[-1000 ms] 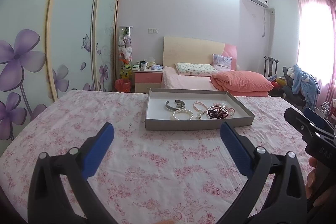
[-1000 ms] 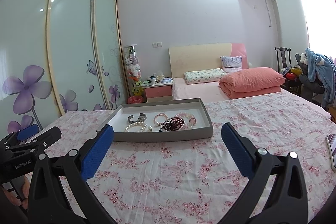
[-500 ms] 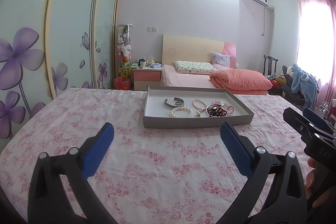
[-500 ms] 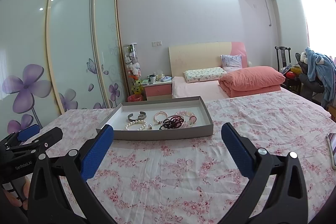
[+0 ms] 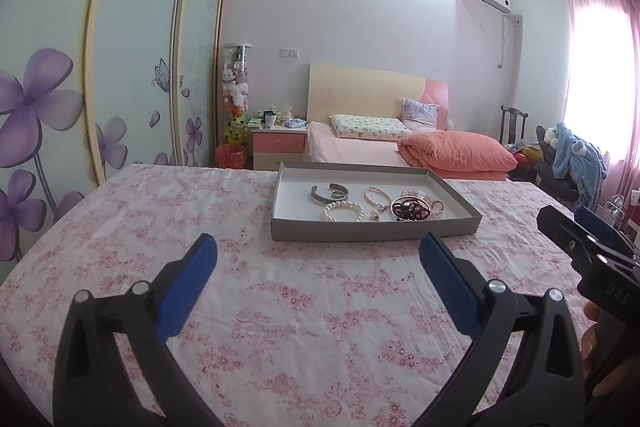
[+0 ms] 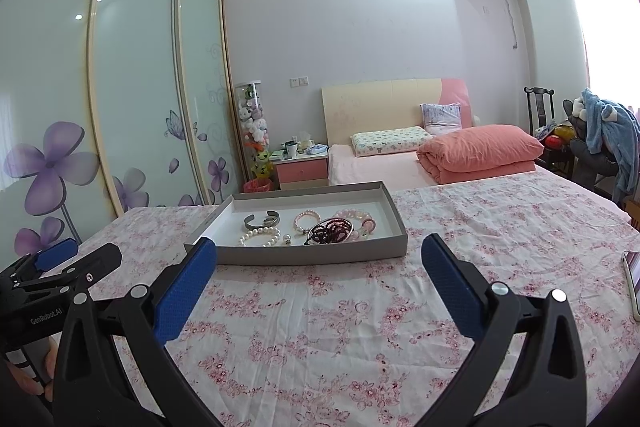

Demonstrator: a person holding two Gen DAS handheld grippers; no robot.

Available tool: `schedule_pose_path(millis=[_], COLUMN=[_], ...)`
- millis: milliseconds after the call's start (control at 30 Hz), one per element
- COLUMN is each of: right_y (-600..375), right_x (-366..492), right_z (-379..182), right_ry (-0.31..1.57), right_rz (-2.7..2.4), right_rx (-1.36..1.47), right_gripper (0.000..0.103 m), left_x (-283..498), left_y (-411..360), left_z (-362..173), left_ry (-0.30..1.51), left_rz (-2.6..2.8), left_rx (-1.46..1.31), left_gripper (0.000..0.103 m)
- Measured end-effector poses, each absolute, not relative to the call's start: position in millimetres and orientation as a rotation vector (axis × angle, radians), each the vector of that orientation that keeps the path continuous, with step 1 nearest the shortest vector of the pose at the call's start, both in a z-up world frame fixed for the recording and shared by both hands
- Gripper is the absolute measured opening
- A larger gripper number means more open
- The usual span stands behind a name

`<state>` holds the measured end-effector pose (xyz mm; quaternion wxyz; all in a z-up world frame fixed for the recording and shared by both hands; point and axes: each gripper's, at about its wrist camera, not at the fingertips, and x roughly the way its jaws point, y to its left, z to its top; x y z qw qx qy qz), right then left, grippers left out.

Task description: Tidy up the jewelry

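- All the jewelry in view lies inside a shallow grey tray (image 5: 372, 231) with a white floor, which sits on a bench covered with a pink flowered cloth (image 5: 280, 307).
- In the tray a silver cuff bangle (image 5: 330, 191) lies toward the far left, and a white pearl bracelet (image 5: 343, 211) is just in front of it.
- A pink bead bracelet (image 5: 376, 195) lies to their right. Further right, a dark red bead strand (image 5: 410, 207) is heaped with pale pink beads (image 5: 424, 195), the two touching or overlapping.
- No piece of jewelry shows on the cloth outside the tray.
- The left tongs (image 5: 318, 259) stand wide apart and hold nothing, hovering over the cloth short of the tray's near wall.
- The right tongs (image 6: 319, 261) are likewise spread wide and empty, also short of the tray.
- Judging progress: the pieces are gathered in one tray, which would fit a finished tidy-up. The left pieces lie spaced out while the right ones are bunched, which would equally fit sorting in mid-course. The pictures do not settle which.
- If anything is left, it is most likely the tangled red and pink cluster on the right.
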<state>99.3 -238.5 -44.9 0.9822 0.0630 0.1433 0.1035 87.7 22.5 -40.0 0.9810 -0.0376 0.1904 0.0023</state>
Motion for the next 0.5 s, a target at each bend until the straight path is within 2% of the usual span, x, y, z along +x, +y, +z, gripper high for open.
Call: schedule_pose_path(millis=[500], right_y=[-237.3], right_x=[96.6], right_z=[-43.6], right_ry=[0.287], right_rz=[0.201], right_rx=[0.126], right_gripper=[0.101], left_x=[85.3], left_y=[23.9], left_z=[-39.2], left_ry=[0.380], left_rz=[0.005], left_rx=[-0.083], left_gripper=[0.099])
